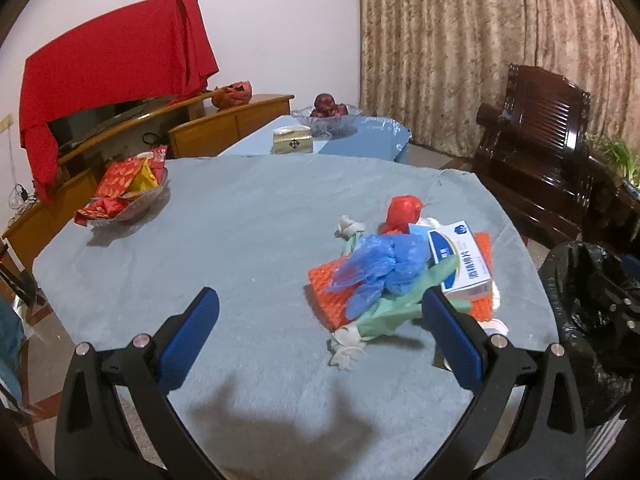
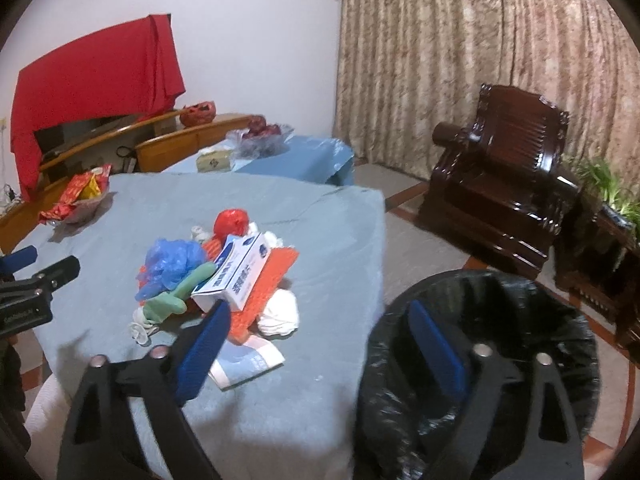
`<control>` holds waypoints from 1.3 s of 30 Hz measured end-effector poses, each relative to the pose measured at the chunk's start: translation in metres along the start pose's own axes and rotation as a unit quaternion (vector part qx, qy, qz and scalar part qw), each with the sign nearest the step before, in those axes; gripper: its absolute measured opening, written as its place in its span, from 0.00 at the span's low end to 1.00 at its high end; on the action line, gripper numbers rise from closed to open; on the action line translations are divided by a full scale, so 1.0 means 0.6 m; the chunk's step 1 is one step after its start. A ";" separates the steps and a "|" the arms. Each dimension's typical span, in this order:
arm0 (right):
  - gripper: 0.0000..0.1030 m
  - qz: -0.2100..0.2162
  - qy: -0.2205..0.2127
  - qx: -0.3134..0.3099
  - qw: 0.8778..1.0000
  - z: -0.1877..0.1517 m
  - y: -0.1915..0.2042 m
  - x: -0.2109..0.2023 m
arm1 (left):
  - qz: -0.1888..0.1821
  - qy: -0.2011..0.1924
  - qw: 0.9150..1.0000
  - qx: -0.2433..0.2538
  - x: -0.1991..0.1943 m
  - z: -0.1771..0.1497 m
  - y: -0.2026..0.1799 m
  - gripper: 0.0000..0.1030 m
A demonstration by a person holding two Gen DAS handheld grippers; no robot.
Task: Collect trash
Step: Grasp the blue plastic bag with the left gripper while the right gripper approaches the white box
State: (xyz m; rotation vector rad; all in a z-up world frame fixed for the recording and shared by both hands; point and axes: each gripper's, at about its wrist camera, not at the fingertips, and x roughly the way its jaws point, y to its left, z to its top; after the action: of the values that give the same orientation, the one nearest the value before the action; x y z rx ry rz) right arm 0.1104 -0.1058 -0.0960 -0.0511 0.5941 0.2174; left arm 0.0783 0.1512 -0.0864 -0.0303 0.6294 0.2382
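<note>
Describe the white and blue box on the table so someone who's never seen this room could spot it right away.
Start at the round table under the grey-blue cloth, then find the trash pile near its edge by the black-lined bin. The white and blue box lies on top, tilted over an orange mesh sheet. It is the only stiff, printed carton among soft bags and tissues.

Behind my table there's a red cloth (image 1: 112,68) draped over the wooden sideboard (image 1: 224,124) — a glass bowl of red snack packets (image 1: 128,188) sits on my left. Farther back, a fruit bowl (image 1: 328,114), tissue box (image 1: 292,141), dark wooden armchair (image 2: 500,172) and patterned curtains (image 2: 460,52).
</note>
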 end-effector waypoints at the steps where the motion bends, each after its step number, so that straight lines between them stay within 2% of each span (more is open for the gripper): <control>1: 0.82 0.002 0.004 0.001 1.000 0.000 0.002 0.011 | -0.002 0.002 1.000 -0.001 0.012 0.002 0.000 0.95; 2: 0.78 0.006 0.009 0.003 1.000 0.001 0.004 0.025 | -0.006 0.005 1.000 -0.001 0.021 0.004 0.000 0.95; 7: 0.74 0.009 0.018 0.004 1.000 0.012 0.011 0.065 | -0.021 0.012 1.000 0.000 0.076 0.016 -0.021 0.87; 17: 0.73 -0.003 0.030 -0.001 1.000 0.030 0.006 0.120 | -0.062 0.045 0.997 0.026 0.186 0.037 -0.079 0.68; 20: 0.73 -0.001 0.036 0.000 0.999 0.031 0.005 0.130 | -0.081 0.060 0.994 0.029 0.209 0.037 -0.086 0.47; 22: 0.73 0.001 0.038 -0.001 0.999 0.029 0.009 0.135 | -0.108 0.066 0.991 0.030 0.217 0.035 -0.091 0.21; 25: 0.73 0.006 0.038 -0.007 0.999 0.029 0.020 0.140 | -0.118 0.063 0.991 0.031 0.217 0.032 -0.097 0.04; 35: 0.73 0.040 0.037 -0.023 0.998 0.022 0.071 0.138 | -0.110 0.025 0.994 0.000 0.147 0.049 -0.046 0.01; 39: 0.73 0.051 0.037 -0.033 0.997 0.017 0.098 0.143 | -0.102 0.027 0.994 -0.002 0.131 0.047 -0.015 0.01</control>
State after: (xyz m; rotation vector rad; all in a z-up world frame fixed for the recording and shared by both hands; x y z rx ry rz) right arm 0.1727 -0.0309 -0.1348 -0.0936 0.6647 0.3358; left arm 0.1582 0.1618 -0.1099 -0.1040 0.6748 0.0414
